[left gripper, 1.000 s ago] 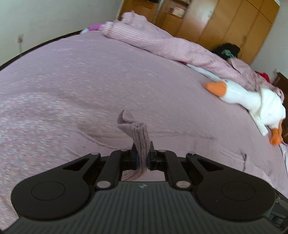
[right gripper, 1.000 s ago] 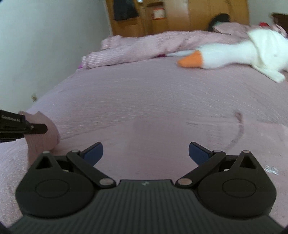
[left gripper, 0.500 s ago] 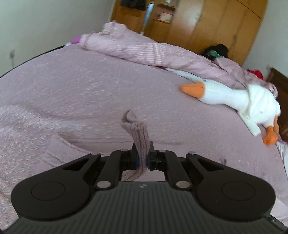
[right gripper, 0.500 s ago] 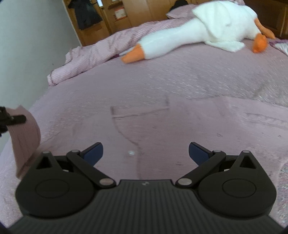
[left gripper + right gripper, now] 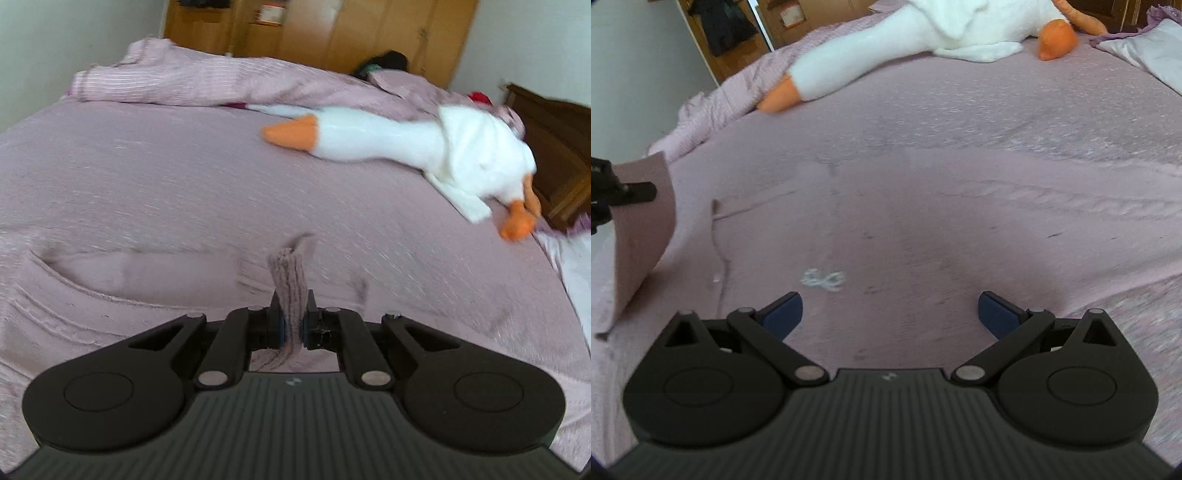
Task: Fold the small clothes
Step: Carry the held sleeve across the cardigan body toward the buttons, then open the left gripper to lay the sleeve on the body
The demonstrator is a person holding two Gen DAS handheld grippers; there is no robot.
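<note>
A small mauve garment [image 5: 923, 229] lies spread on a bed of almost the same colour. My left gripper [image 5: 291, 317] is shut on a bunched edge of that garment [image 5: 288, 280], which stands up between the pads. In the right wrist view the lifted corner [image 5: 639, 229] hangs at the far left, pinched by the left gripper's fingertips [image 5: 631, 192]. My right gripper [image 5: 890, 314] hovers open over the flat part of the cloth, nothing between its blue pads. A small white print [image 5: 823, 278] shows on the fabric just ahead of it.
A white plush goose [image 5: 406, 144] with an orange beak lies across the far side of the bed [image 5: 147, 166]. A rumpled pink blanket [image 5: 177, 81] runs along the back, wooden wardrobes [image 5: 332, 33] behind it. A pale pillow [image 5: 1145, 48] sits at the far right.
Both grippers have swung to the right across the bed; the goose now looms larger. The left gripper keeps its hold on the garment's edge and the right one stays open.
</note>
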